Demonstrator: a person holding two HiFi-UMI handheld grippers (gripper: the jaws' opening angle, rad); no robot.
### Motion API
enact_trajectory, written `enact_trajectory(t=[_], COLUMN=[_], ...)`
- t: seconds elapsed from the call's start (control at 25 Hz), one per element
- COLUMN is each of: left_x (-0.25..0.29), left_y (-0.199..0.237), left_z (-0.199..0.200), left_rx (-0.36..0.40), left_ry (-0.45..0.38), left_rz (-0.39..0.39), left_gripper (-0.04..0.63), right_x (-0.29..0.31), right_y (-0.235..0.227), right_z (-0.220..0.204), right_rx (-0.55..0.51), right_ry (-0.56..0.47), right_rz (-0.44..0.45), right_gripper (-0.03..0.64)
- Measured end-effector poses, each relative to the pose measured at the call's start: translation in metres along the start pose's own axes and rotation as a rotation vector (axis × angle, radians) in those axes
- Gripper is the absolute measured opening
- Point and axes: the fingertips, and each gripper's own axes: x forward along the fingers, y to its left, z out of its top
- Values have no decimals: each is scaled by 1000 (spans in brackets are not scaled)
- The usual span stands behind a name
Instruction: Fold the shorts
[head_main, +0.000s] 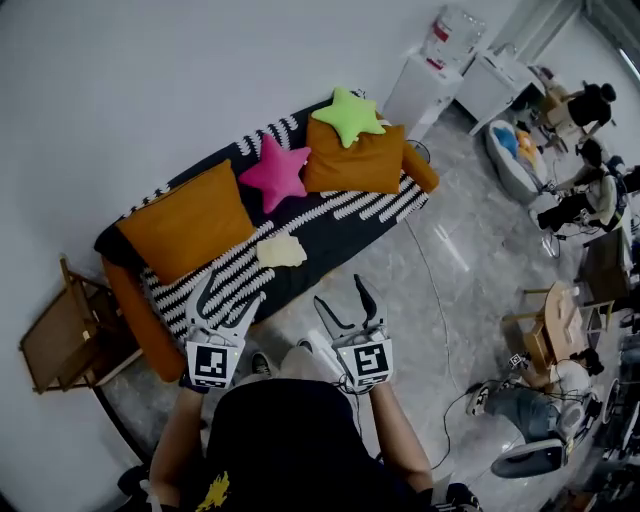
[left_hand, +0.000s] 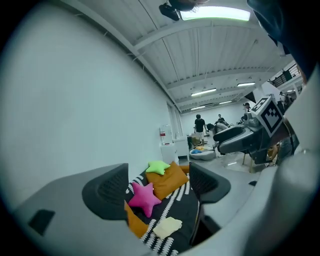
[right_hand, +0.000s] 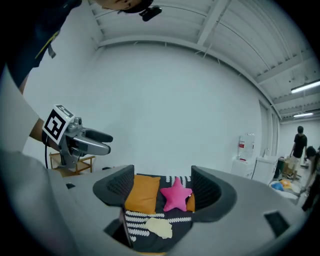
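The shorts (head_main: 281, 250) lie as a small pale yellow folded bundle on the striped black-and-white sofa cover (head_main: 340, 215); they also show low between the jaws as the shorts (left_hand: 167, 226) and the shorts (right_hand: 159, 227). My left gripper (head_main: 232, 292) hangs in the air in front of the sofa's near edge, open and empty. My right gripper (head_main: 340, 292) is beside it, open and holding nothing. Neither touches the shorts. In the left gripper view the left gripper (left_hand: 157, 187) frames the sofa; the right gripper (right_hand: 162, 187) does the same in its view.
On the sofa rest two orange pillows (head_main: 188, 220) (head_main: 355, 155), a pink star cushion (head_main: 273, 170) and a green star cushion (head_main: 350, 115). A wooden stand (head_main: 65, 340) is at the left, a white cabinet (head_main: 420, 90) beyond the sofa. People and chairs (head_main: 585, 200) fill the right.
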Motion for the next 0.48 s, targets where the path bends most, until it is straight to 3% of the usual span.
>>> enact_trajectory(t=[0.2, 0.48], left_x=[-45, -78], left_y=[22, 44], left_z=[-8, -13], left_rx=[-34, 3], left_ry=[-34, -55], left_rz=[10, 4], left_gripper=[385, 346], right_x=[-13, -33], right_y=[29, 36], right_z=[6, 27], right_rx=[-8, -44], right_ry=[-6, -28], right_rz=[-60, -147], right_gripper=[370, 361])
